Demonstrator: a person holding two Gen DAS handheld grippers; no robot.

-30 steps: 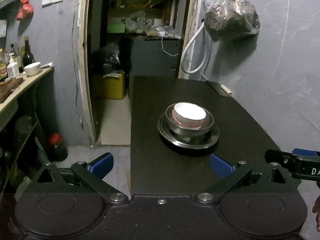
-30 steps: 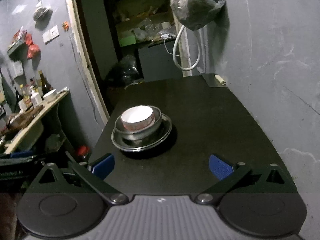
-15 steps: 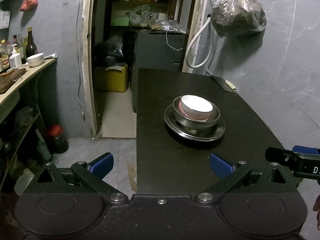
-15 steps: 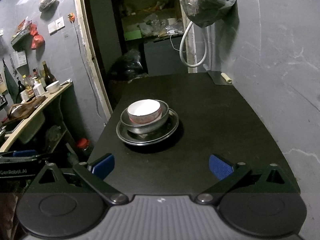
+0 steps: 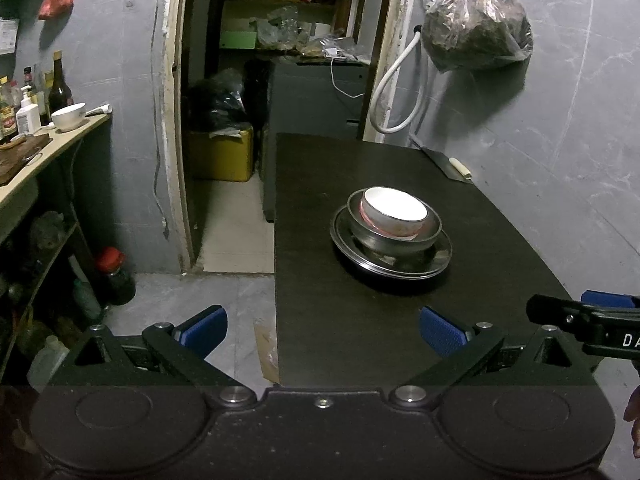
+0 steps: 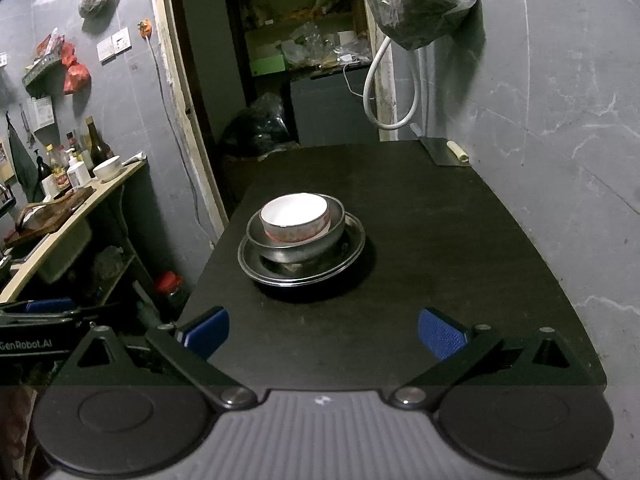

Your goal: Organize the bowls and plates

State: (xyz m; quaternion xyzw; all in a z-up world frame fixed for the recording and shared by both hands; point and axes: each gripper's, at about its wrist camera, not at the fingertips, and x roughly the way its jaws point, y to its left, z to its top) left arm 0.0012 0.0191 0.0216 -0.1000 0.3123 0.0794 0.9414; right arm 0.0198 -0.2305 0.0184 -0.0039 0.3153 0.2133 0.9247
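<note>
- Left wrist view: the stack sits on the dark desk (image 5: pixel 360 320), toward the desk's left edge and well short of the cleaver (image 5: pixel 448 164) at its far right corner.
- The white bowl (image 5: pixel 394 214) nests in the steel bowl (image 5: pixel 394 236), which stands on the steel plate (image 5: pixel 390 264); all three look upright and roughly centred on one another.
- The left hand-held gripper (image 5: pixel 322 328) hangs back from the stack, near the desk's front edge, its blue pads wide apart with nothing between them.
- Judged from its glaze, the white bowl is ceramic: stiff, slick and chippable, best pinched across its rim wall.
- Right wrist view: the same white bowl (image 6: pixel 296 216) shows a reddish pattern round its outside and a plain white inside; it stands proud of the steel bowl (image 6: pixel 296 240), so its rim is reachable.
- The steel plate (image 6: pixel 302 264) is shallow with a raised lip and looks light and slippery; a grip on that lip would likely tip the load above, so lifting piece by piece seems safer.
- The right hand-held gripper (image 6: pixel 322 332) is also spread open and empty, near the desk's front edge, clear of the stack.
</note>
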